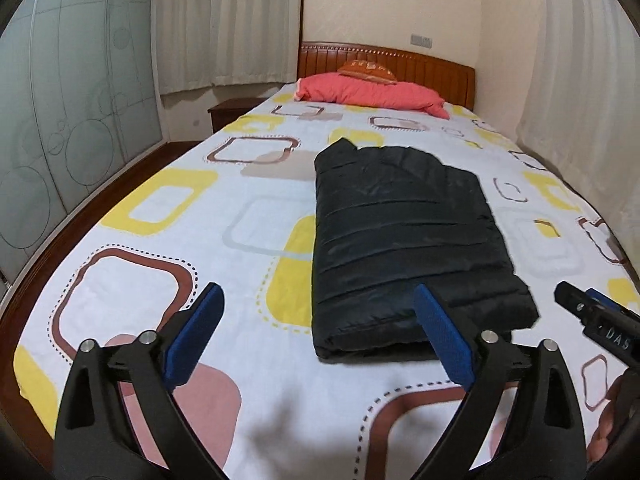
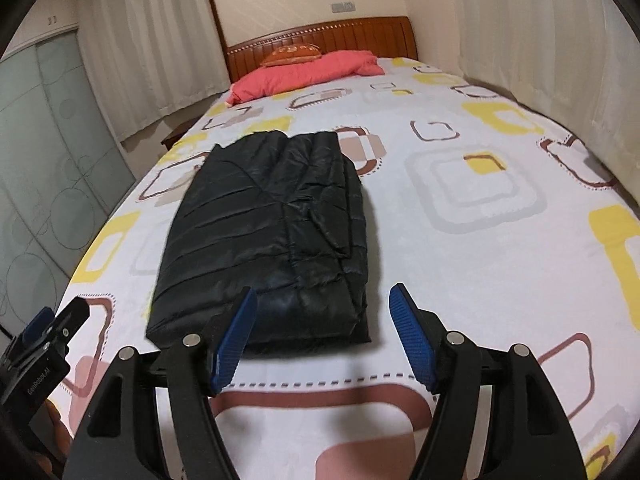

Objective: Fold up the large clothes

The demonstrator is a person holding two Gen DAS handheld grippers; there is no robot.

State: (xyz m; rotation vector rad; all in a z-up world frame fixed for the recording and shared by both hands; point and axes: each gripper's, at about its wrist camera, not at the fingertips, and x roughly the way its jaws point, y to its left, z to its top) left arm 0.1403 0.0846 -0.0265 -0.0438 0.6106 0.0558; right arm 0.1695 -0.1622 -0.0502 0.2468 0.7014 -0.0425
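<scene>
A wide bed (image 1: 168, 240) covered in a white sheet printed with yellow, brown and grey rounded squares stretched away ahead of both tongs. On it, just beyond the fingertips, lay the black quilted puffer jacket (image 1: 404, 240), folded into a thick rectangle, flat on the sheet, touching neither tool. From the left tongs (image 1: 320, 336) it sat ahead and slightly right; from the right tongs (image 2: 324, 336) it sat ahead and slightly left. Far beyond, a coral-pink bundled quilt (image 1: 372, 94) rested against the orange-brown wooden headboard (image 1: 424, 68), with a small orange embroidered cushion (image 1: 366, 68) on top. Both tongs hovered above the sheet with blue pads spread apart, gripping nothing, the left pair wider.
</scene>
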